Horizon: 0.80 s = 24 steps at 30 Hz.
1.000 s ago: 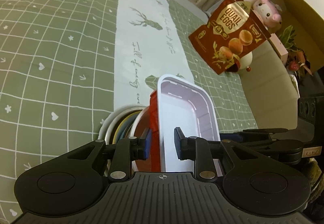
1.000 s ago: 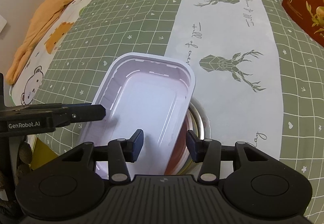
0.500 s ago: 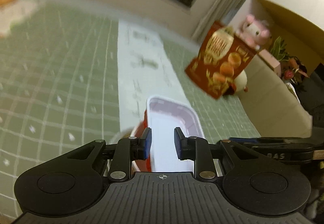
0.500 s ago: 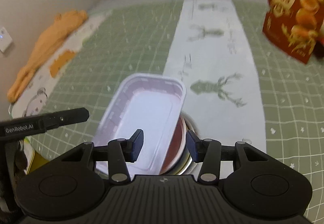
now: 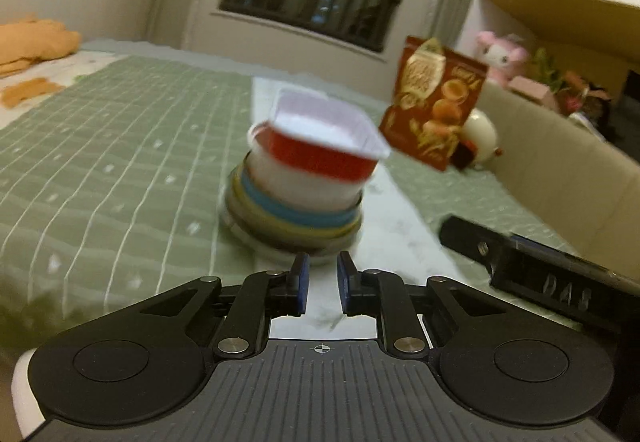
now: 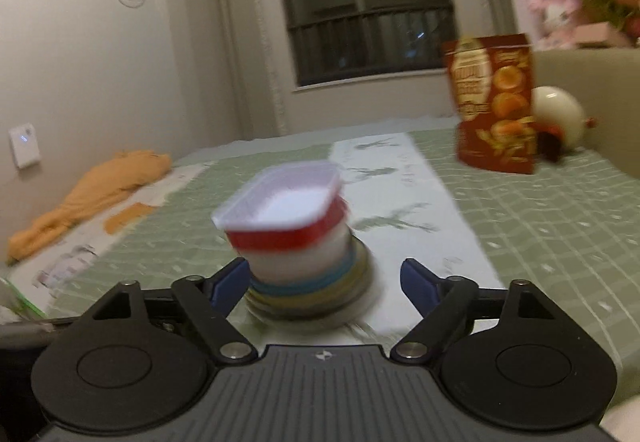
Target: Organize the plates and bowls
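Green checked tablecloth (image 5: 120,162) bears the blurred stack of plates and bowls (image 5: 304,178), white rectangular plastic tray (image 5: 320,118) uppermost. Left gripper (image 5: 322,282) closed, empty; right gripper (image 6: 323,282) opening, empty. Stacking apparently finished; next, verify stability.

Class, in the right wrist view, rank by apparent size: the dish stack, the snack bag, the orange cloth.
1. Orange cloth and dish stack: too close to call; the stack sits nearer the camera.
2. Snack bag, smallest.

Left tongs (image 5: 322,284) shut and empty, near the bowl stack (image 5: 304,178).
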{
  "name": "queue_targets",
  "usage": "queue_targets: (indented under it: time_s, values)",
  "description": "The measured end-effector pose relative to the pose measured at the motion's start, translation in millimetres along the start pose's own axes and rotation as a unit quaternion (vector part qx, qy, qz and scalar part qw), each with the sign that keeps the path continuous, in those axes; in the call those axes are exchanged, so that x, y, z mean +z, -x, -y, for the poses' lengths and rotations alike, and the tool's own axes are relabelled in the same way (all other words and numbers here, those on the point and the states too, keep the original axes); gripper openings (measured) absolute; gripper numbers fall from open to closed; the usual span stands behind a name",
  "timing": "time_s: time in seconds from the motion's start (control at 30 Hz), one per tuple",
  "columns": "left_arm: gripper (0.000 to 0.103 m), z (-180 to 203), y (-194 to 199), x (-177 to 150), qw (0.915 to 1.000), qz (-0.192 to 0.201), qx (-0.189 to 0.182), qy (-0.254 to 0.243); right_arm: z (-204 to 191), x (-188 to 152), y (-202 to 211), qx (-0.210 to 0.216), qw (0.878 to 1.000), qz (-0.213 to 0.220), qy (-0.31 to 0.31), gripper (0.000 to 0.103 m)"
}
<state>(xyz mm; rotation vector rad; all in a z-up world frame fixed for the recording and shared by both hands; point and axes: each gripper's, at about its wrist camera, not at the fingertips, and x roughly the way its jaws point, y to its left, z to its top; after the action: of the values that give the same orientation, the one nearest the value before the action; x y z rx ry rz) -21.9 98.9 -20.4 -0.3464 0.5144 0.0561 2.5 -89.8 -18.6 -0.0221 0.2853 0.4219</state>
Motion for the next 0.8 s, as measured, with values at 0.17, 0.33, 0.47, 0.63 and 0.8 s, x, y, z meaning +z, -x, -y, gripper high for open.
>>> queue_targets:
  time_s: [0.17, 0.33, 0.47, 0.63, 0.8]
  values:
    - [0.018, 14.8, 11.0, -19.0, 0.9986, 0.016, 0.046, -0.021, 12.3, -34.3, 8.9, -0.021, 1.000, -0.017, 0.012, 0.085]
    - [0.018, 32.3, 22.2, -30.4, 0.9959, 0.031, 0.055, -0.066, 19.3, -45.5, 10.9, -0.013, 0.999, -0.033, 0.006, 0.085]
    - [0.018, 37.3, 20.4, -34.8, 0.9944, 0.024, 0.070, -0.076, 17.6, -45.6, 17.2, -0.028, 0.999, -0.010, 0.016, 0.085]
    - [0.018, 34.4, 16.9, -36.0, 0.9949, 0.009, 0.075, -0.067, 14.2, -51.1, 15.4, -0.027, 0.999, -0.024, 0.028, 0.085]
    - [0.018, 33.8, 17.1, -37.2, 0.9948, 0.008, 0.075, -0.068, 13.4, -51.6, 15.5, -0.027, 0.999, -0.026, 0.028, 0.085]
